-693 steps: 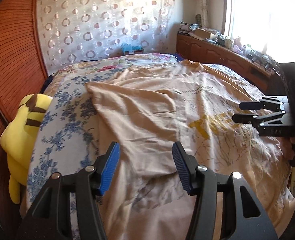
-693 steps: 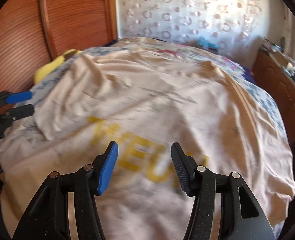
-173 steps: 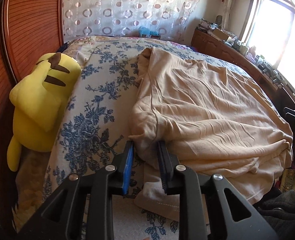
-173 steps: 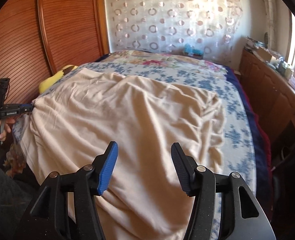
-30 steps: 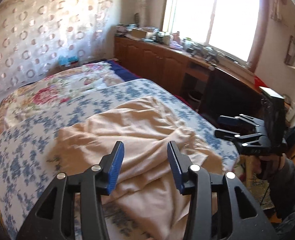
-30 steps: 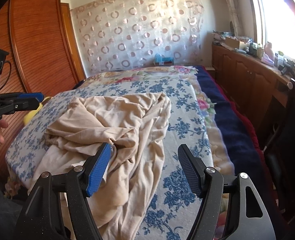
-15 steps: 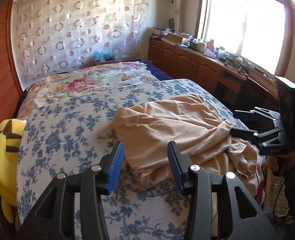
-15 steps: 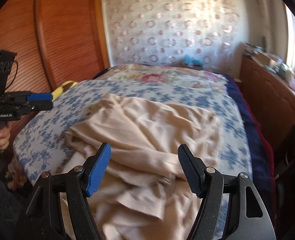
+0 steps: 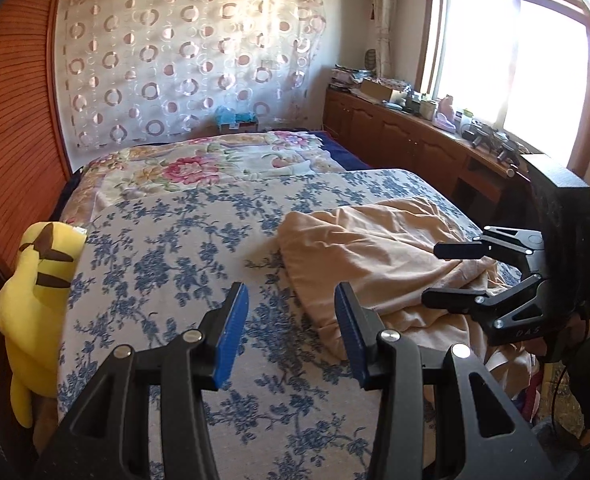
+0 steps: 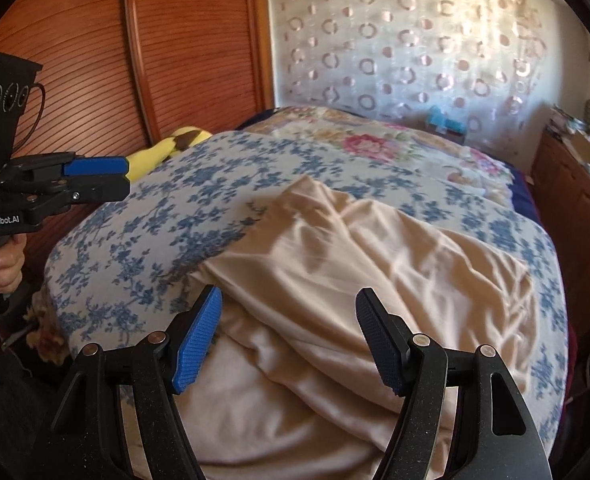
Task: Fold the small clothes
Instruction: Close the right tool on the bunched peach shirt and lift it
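Note:
A beige garment [image 9: 379,252] lies crumpled and loosely folded on the near right part of the bed; it also fills the middle of the right wrist view [image 10: 367,264]. My left gripper [image 9: 291,320] is open and empty, held above the blue floral sheet just left of the garment's edge. My right gripper [image 10: 287,332] is open wide and empty, hovering over the garment's near edge. Each gripper shows in the other's view: the right one [image 9: 447,276] at the right, the left one [image 10: 123,180] at the left.
The bed [image 9: 167,248] has a blue floral sheet and a pink floral blanket [image 9: 199,168] at its far end. A yellow plush toy [image 9: 35,280] lies against the wooden wall on the left. A wooden cabinet [image 9: 411,144] with clutter runs under the window.
Both grippers have swung their view across the bed since a second ago. The garment now lies lower and more to the right in the left wrist view. Both grippers stay open.

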Action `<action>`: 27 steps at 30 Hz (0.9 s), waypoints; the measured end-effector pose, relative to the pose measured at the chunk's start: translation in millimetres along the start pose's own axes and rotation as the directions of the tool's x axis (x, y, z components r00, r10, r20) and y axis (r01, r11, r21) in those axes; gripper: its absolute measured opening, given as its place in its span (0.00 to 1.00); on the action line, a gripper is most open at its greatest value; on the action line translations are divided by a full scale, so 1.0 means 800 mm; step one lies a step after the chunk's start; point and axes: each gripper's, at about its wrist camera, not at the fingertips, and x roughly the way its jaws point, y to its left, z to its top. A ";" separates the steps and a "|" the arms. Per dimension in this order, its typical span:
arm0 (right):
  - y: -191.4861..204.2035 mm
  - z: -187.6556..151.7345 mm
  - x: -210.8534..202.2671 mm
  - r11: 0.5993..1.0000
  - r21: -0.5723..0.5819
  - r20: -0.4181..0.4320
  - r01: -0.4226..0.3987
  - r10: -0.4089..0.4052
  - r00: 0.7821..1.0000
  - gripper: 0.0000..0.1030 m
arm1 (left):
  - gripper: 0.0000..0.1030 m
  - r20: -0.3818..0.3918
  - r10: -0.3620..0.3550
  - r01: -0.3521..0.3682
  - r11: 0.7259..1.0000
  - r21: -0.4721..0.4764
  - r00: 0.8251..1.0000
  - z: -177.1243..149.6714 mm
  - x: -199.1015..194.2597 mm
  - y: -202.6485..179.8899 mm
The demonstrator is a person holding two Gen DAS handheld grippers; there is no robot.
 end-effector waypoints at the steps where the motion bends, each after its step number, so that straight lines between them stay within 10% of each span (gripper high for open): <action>1: 0.003 0.003 0.006 1.000 -0.005 -0.008 -0.009 0.009 1.000 0.69 | 0.42 0.001 0.004 -0.004 1.000 -0.004 1.000 -0.002 -0.001 0.003; 22: 0.064 0.015 0.120 0.988 -0.137 -0.187 -0.066 0.040 0.982 0.69 | 0.42 -0.004 0.029 -0.030 0.997 -0.066 1.000 -0.030 0.000 0.038; 25: 0.069 0.011 0.125 0.983 -0.185 -0.184 -0.019 -0.016 0.983 0.53 | 0.42 -0.011 0.027 -0.027 0.997 -0.070 1.000 -0.033 0.003 0.039; 27: 0.067 0.011 0.124 0.981 -0.196 -0.179 -0.011 -0.024 0.984 0.22 | 0.42 -0.014 0.024 -0.025 0.997 -0.072 1.000 -0.034 0.005 0.038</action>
